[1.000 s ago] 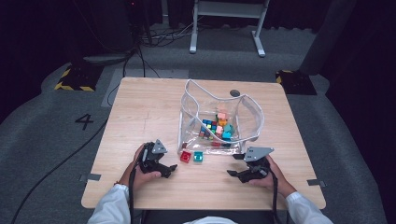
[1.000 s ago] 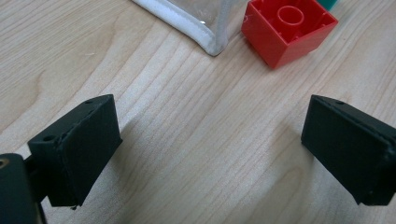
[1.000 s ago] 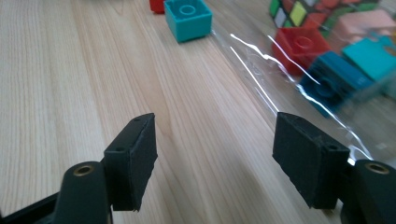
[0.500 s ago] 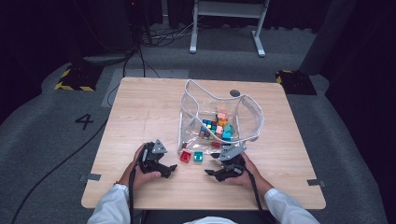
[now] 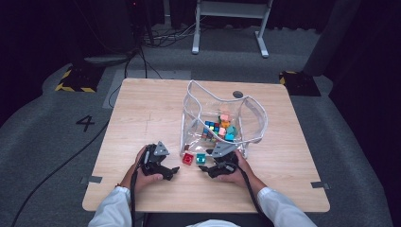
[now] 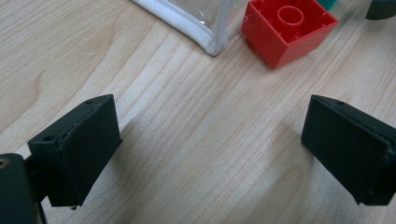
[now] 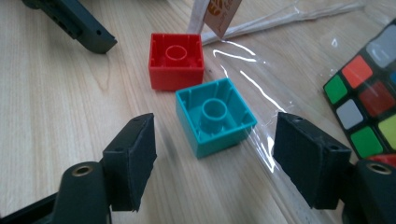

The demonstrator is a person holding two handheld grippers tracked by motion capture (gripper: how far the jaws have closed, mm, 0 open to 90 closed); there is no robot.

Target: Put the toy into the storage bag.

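The teal block point(image 7: 215, 116) lies hollow side up on the tabletop point(image 5: 142, 118), just beside the clear bag point(image 5: 222, 118). The red block point(image 7: 176, 60) sits just beside the teal block. The right gripper point(image 7: 215, 154) stands wide open around the teal block, not touching it. The left gripper point(image 6: 210, 149) is wide open and empty, near the red block.

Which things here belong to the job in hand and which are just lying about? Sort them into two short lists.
In the job:
- teal block, lined up ahead of the open right gripper
- red block beside it
- clear bag, probably where the blocks go
- left gripper, open near the red block

Lying about:
- puzzle cube inside the bag
- metal stand on the floor beyond the table
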